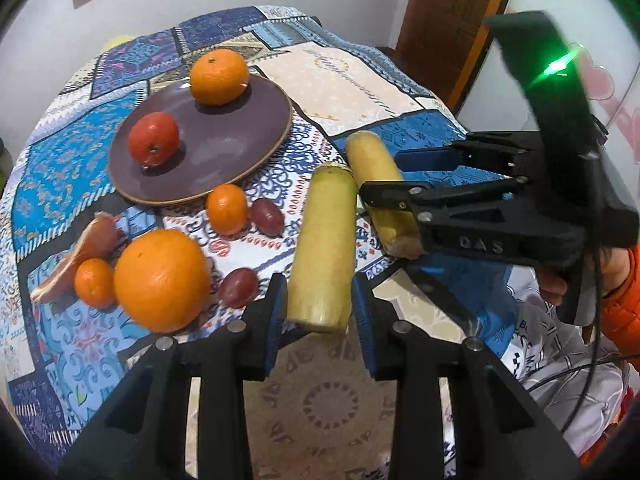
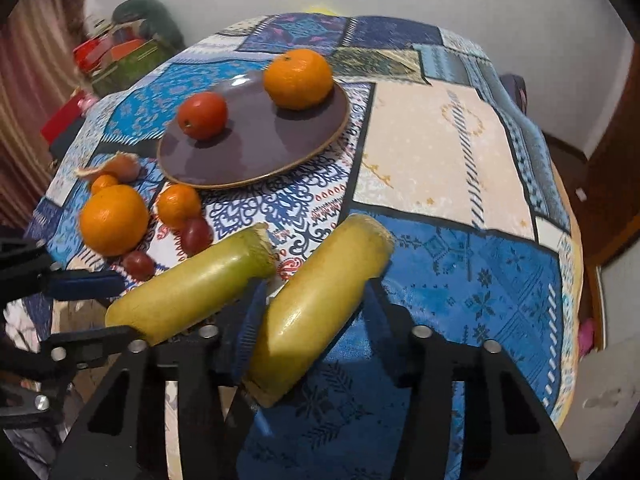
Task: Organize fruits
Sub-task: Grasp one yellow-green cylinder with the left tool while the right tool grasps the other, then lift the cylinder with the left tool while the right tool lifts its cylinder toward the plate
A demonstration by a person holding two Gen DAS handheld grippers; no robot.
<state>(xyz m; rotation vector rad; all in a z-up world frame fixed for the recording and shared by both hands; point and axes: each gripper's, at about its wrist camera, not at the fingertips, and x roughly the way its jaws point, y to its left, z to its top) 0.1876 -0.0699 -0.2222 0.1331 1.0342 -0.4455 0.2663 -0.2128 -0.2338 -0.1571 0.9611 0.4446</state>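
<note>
Two yellow-green cane-like pieces lie near the table's front edge. My left gripper [image 1: 319, 300] has its pads on either side of one piece [image 1: 324, 244], also seen in the right wrist view [image 2: 192, 284]. My right gripper [image 2: 312, 312] is around the other piece [image 2: 320, 300], shown in the left wrist view [image 1: 380, 184]. A purple plate [image 1: 224, 148] holds a tomato [image 1: 153, 138] and an orange [image 1: 219, 76]. A big orange [image 1: 162, 280], two small oranges [image 1: 227, 209] and two grapes [image 1: 267, 211] lie loose on the cloth.
An orange peel [image 1: 80, 256] lies at the left beside the loose fruit. The patterned tablecloth [image 2: 440, 140] covers the round table, which drops off close to both grippers. Clutter [image 2: 120, 52] stands beyond the table's far left in the right wrist view.
</note>
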